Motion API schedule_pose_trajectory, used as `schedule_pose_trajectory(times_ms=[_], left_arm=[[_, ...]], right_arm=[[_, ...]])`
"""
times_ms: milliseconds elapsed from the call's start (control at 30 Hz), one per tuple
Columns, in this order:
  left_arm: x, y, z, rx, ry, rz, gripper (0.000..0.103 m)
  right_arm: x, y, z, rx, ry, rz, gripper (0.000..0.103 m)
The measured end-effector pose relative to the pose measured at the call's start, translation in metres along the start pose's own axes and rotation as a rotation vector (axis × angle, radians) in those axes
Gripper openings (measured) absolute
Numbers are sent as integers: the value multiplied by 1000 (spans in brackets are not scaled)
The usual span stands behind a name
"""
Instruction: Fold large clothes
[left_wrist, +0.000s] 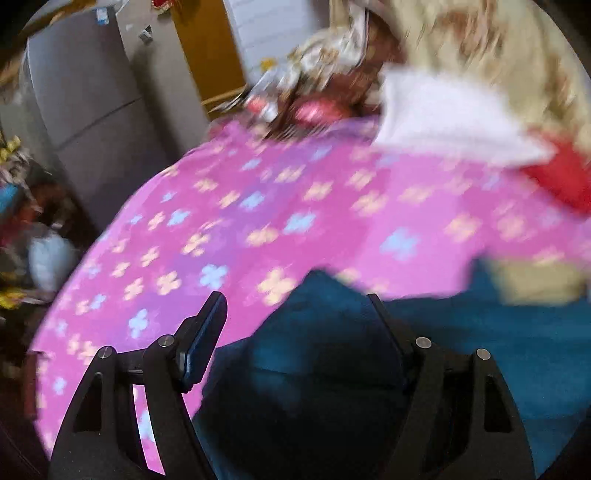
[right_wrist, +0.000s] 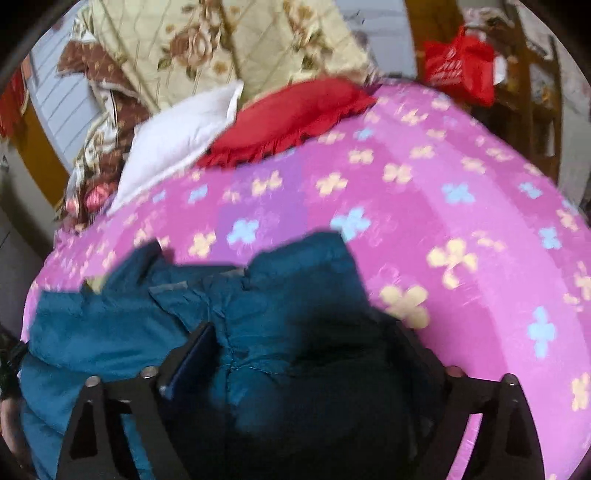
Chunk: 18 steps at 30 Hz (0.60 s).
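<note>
A large teal garment (left_wrist: 461, 350) lies bunched on a bed with a pink flowered sheet (left_wrist: 258, 192). My left gripper (left_wrist: 295, 310) is open, its fingers spread wide just above the garment's near left part; cloth lies between and under the fingers. In the right wrist view the same teal garment (right_wrist: 240, 314) is crumpled at the near edge of the pink sheet (right_wrist: 424, 177). My right gripper (right_wrist: 299, 343) is open over it, fingers wide apart with cloth bulging up between them. Both views are blurred.
A white pillow (right_wrist: 181, 136), a red pillow (right_wrist: 291, 114) and a floral quilt (right_wrist: 221, 44) lie at the head of the bed. A grey fridge (left_wrist: 92, 110) stands left of the bed. A red bag (right_wrist: 461, 66) hangs at the far right.
</note>
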<state>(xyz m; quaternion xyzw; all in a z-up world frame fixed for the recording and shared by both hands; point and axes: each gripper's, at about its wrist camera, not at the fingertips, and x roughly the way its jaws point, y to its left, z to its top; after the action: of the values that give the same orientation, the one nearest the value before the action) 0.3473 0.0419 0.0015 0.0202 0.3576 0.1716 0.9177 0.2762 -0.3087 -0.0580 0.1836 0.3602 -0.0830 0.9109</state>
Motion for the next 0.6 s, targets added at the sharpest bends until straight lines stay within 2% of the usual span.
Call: schedule_pose_trajectory(times_ms=[33, 133, 267, 333, 400, 433, 533, 600], left_arm=[[-20, -3, 4, 2, -13, -60, 76], [-61, -32, -2, 85, -25, -166, 77], [-86, -88, -27, 184, 13, -300, 77], [-87, -111, -40, 210, -4, -282, 77], [-70, -132, -50, 255, 17, -200, 77], [-61, -136, -51, 257, 35, -188, 77], [-33, -136, -52, 211, 88, -195, 80], [-22, -138, -50, 200, 93, -189, 81]], right_arm=[[-12, 6, 4, -2, -22, 20, 90], [-50, 40, 5, -65, -60, 55, 90], [-65, 87, -23, -149, -21, 57, 90], [-59, 96, -41, -146, 0, 13, 90], [-42, 95, -57, -140, 51, -1, 90], [-34, 93, -62, -146, 65, -1, 91], [-23, 92, -67, -231, 16, -17, 98], [-14, 90, -67, -263, 9, -19, 102]])
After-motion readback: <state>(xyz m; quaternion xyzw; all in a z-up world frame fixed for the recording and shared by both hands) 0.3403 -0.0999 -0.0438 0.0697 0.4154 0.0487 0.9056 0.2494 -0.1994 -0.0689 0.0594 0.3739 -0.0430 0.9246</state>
